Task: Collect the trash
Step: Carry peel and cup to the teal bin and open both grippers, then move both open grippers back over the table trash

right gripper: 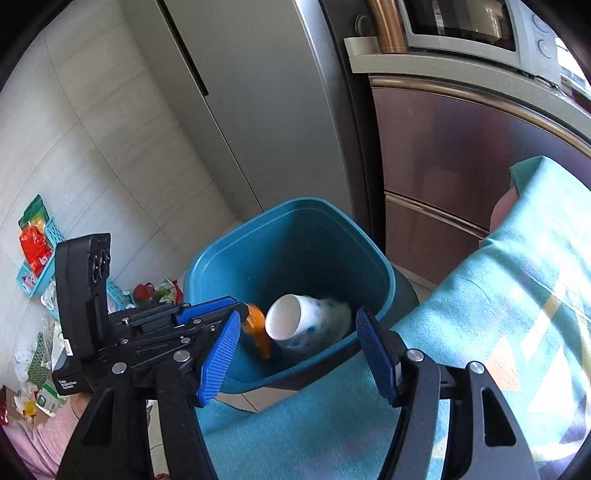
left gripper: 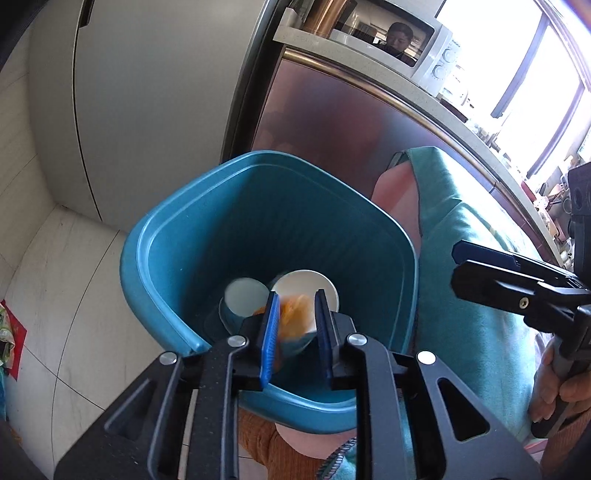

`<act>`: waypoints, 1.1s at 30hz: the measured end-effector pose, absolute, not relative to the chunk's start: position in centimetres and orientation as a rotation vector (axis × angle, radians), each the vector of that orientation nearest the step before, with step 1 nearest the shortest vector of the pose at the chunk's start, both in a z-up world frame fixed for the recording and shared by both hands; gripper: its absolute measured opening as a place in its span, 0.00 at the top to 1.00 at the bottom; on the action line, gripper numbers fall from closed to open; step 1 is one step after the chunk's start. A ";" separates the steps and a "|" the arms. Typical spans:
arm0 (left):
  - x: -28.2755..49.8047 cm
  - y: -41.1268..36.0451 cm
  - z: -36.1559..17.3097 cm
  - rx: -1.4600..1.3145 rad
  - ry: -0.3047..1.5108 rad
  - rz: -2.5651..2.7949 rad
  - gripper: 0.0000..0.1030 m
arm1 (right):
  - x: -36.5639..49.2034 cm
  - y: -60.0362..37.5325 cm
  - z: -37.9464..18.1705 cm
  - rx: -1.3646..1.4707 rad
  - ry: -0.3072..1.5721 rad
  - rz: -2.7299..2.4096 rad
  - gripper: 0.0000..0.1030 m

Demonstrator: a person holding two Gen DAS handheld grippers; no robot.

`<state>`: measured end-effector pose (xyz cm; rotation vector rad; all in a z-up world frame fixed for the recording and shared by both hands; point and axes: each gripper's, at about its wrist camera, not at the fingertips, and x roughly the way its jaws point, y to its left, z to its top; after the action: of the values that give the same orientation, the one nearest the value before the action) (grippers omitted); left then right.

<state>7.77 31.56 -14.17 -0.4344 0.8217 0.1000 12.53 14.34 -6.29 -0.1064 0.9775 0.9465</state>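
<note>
A teal trash bin (left gripper: pixel 155 236) (right gripper: pixel 207 266) stands on the floor by the fridge. Two paper cups lie in it: a white one with blue dots (left gripper: pixel 306 284) (right gripper: pixel 303 325) and a pale one (left gripper: pixel 245 295). My left gripper (left gripper: pixel 296 299) (right gripper: pixel 225 306) hangs over the bin's near rim, its jaws a little apart. A blurred orange scrap (left gripper: pixel 295 314) (right gripper: pixel 256 328) is just past its tips inside the bin, loose from the pads. My right gripper (right gripper: pixel 295 354) (left gripper: pixel 480 266) stands wide open and empty over the bin's edge and the teal cloth.
A teal cloth (right gripper: pixel 480 295) covers a surface right of the bin. A grey fridge (right gripper: pixel 258 110) and brown cabinet (right gripper: pixel 461 155) with a microwave (right gripper: pixel 480 26) stand behind. Baskets and packets (right gripper: pixel 37 243) litter the floor at left.
</note>
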 end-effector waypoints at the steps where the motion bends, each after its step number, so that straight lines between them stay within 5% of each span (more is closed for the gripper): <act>1: 7.7 31.4 -14.0 -0.432 0.817 0.097 0.82 | 12.4 14.0 -6.2 -0.101 0.974 0.947 0.39; 11: 6.4 29.3 -11.6 -0.370 0.755 0.064 0.82 | 10.9 10.3 -5.1 -0.033 0.929 0.955 0.39; 33: 7.2 13.8 -6.2 -0.187 0.672 -0.292 0.60 | 5.5 -8.9 -2.5 0.172 0.754 0.642 0.39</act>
<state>7.20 13.79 -6.18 -0.1872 0.6723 -0.2922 5.50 -8.87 -2.51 0.1721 0.7536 0.6421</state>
